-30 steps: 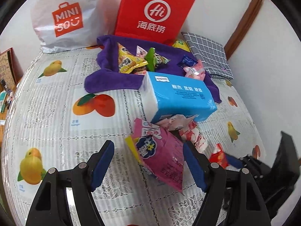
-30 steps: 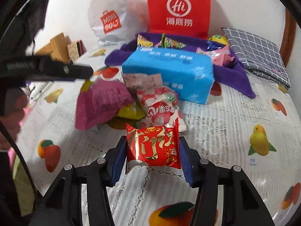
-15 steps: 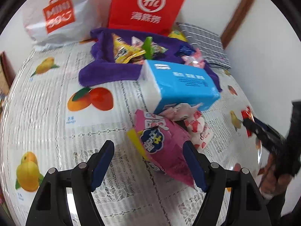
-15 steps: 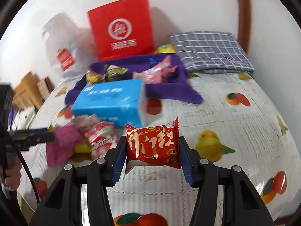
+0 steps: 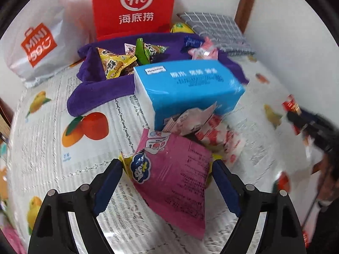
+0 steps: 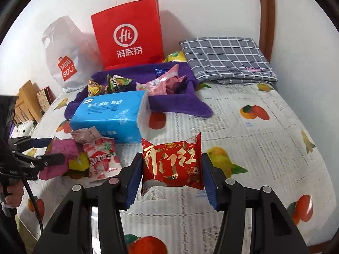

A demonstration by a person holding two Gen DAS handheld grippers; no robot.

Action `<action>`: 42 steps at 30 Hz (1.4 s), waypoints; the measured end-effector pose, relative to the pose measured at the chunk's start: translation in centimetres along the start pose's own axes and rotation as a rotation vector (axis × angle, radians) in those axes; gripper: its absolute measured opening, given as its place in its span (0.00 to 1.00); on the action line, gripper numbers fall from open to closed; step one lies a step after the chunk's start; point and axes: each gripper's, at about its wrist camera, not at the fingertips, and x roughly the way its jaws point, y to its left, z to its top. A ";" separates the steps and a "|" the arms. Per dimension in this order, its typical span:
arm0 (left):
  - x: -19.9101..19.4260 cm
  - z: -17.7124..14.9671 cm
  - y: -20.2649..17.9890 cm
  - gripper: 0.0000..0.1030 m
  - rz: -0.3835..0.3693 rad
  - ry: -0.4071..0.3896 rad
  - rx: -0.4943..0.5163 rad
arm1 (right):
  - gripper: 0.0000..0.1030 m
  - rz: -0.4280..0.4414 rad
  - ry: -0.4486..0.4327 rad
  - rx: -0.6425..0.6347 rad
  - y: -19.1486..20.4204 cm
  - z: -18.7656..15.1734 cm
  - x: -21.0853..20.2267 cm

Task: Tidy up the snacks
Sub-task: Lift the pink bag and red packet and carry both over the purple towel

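A pink snack packet (image 5: 175, 182) lies on the fruit-print tablecloth (image 5: 42, 144), on top of a yellow packet (image 5: 125, 165). My left gripper (image 5: 167, 180) straddles the pink packet; its jaws are opening and its pads do not press on it. Behind it lie a white-and-red strawberry packet (image 5: 220, 135) and a blue tissue pack (image 5: 190, 89). My right gripper (image 6: 171, 169) is shut on a red snack packet (image 6: 171, 163), held above the cloth to the right of the pile. Several snacks sit on a purple cloth (image 6: 180, 105) further back.
A red paper bag (image 6: 129, 36) and a white plastic bag (image 6: 65, 63) stand against the wall. A folded grey checked cloth (image 6: 226, 57) lies at the back right. Wooden boxes (image 6: 29, 101) stand at the left edge. A hand (image 6: 12, 194) holds the left gripper.
My left gripper came down closer over the pink packet and its jaws spread wider. My right gripper swung away from the pile to the right, still carrying the red packet.
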 end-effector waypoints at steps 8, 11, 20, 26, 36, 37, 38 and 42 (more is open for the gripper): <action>0.9 0.1 0.2 0.84 0.047 0.012 0.008 | 0.51 -0.007 0.014 0.011 -0.1 0.4 0.1; 0.3 -0.1 0.8 0.79 0.029 0.010 -0.005 | 0.51 -0.014 0.001 -0.003 0.3 1.0 -0.4; -3.9 -0.5 3.0 0.75 -0.023 -0.055 -0.085 | 0.51 -0.005 -0.034 -0.003 1.4 3.2 -1.3; -6.5 0.8 3.7 0.74 -0.020 -0.120 -0.121 | 0.51 -0.004 -0.025 -0.008 2.5 4.6 -1.0; -6.5 3.3 4.4 0.74 -0.039 -0.161 -0.165 | 0.51 -0.008 -0.056 -0.019 3.8 7.3 -1.1; -6.4 3.6 4.4 0.74 -0.048 -0.162 -0.169 | 0.51 -0.009 -0.059 -0.018 3.9 7.6 -1.0; -6.2 3.9 4.6 0.74 -0.064 -0.163 -0.181 | 0.51 -0.009 -0.061 -0.016 3.9 7.9 -0.9; -5.5 4.9 4.6 0.74 -0.096 -0.168 -0.188 | 0.51 -0.012 -0.057 -0.008 3.9 9.0 -0.3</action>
